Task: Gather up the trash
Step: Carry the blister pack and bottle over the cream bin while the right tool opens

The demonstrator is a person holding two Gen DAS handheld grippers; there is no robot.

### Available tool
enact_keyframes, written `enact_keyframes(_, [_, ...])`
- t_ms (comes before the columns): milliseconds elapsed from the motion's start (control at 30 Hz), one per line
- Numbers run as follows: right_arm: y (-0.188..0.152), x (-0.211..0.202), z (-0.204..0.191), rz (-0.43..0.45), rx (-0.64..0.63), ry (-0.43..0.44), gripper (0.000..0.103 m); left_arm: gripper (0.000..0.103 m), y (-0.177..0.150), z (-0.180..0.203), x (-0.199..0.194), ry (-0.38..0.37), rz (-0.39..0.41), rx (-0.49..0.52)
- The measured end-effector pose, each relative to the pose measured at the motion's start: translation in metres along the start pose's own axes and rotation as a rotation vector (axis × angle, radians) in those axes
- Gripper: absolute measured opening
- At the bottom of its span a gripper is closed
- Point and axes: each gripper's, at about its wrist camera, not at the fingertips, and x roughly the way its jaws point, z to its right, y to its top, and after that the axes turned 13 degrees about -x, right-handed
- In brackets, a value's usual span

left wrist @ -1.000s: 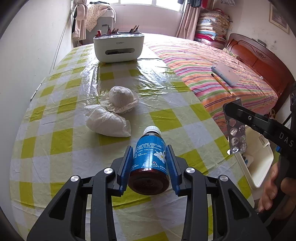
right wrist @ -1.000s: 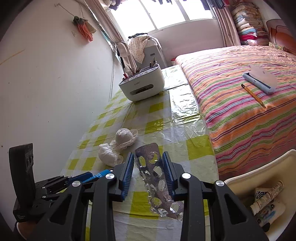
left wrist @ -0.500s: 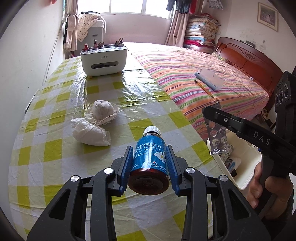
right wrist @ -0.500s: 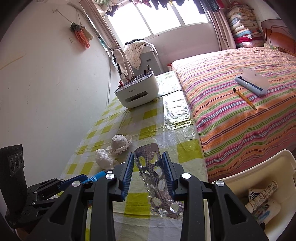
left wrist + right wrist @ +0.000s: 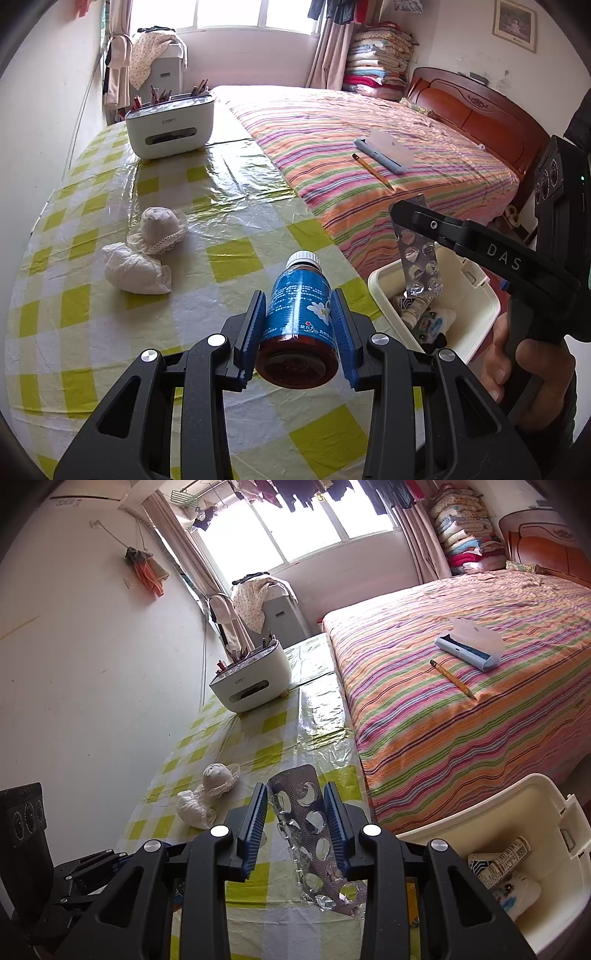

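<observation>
- Left wrist view: the left gripper (image 5: 299, 317) has its fingers clamped on a brown bottle (image 5: 298, 325) with a blue label, held above the checked worktop (image 5: 74, 306).
- The right gripper (image 5: 295, 816) has its fingers clamped on a used blister pack (image 5: 314, 845), beside the cream bin (image 5: 480, 801).
- Two white wads (image 5: 136, 269) lie on the worktop.

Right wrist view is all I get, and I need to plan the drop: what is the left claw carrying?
Observer: The left claw is shut on a brown bottle with a blue label and white cap.
Operator: Is my blister pack over the bin?
Observer: In the left wrist view, the blister pack hangs from the right claw above the bin opening, near its table side.
Operator: And the bottle?
Observer: It appears to be over the tablecloth, short of the bin.
</observation>
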Motion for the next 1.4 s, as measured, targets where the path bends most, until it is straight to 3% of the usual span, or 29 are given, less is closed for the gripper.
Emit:
enact_keyframes(733, [-0.010,-0.042,0.054,0.061,0.090,-0.054,0.031,0.035,-0.009,0.050,0.011,-0.057,-0.015,0.054])
enact_keyframes(833, [-0.011,-0.047,0.060,0.069,0.101,-0.063,0.032,0.030,-0.007,0.058,0.008,-0.070,-0.003,0.050])
enact_keyframes(900, [-0.012,-0.050,0.064,0.074,0.105,-0.074,0.031,0.000,-0.006,0.065,0.007,-0.090,-0.001,0.050])
enact_keyframes(1200, [-0.019,-0.061,0.086,0.085,0.147,-0.090,0.032,0.002,-0.010,0.086,0.022,-0.093,-0.055,0.080])
enact_keyframes(1233, [-0.019,-0.064,0.087,0.090,0.149,-0.092,0.032,0.005,-0.014,0.087,0.026,-0.077,-0.090,0.094])
enact_keyframes(1300, [-0.020,-0.067,0.090,0.098,0.162,-0.087,0.032,0.038,-0.031,0.087,0.038,-0.036,-0.204,0.122])
enact_keyframes(1333, [-0.021,-0.069,0.092,0.102,0.172,-0.079,0.032,0.069,-0.042,0.085,0.039,-0.017,-0.223,0.118])
enact_keyframes(1367, [-0.022,-0.070,0.093,0.103,0.179,-0.072,0.032,0.076,-0.052,0.085,0.036,-0.009,-0.213,0.120])
enact_keyframes(1400, [-0.022,-0.071,0.095,0.105,0.184,-0.069,0.032,0.076,-0.061,0.086,0.031,-0.010,-0.198,0.138])
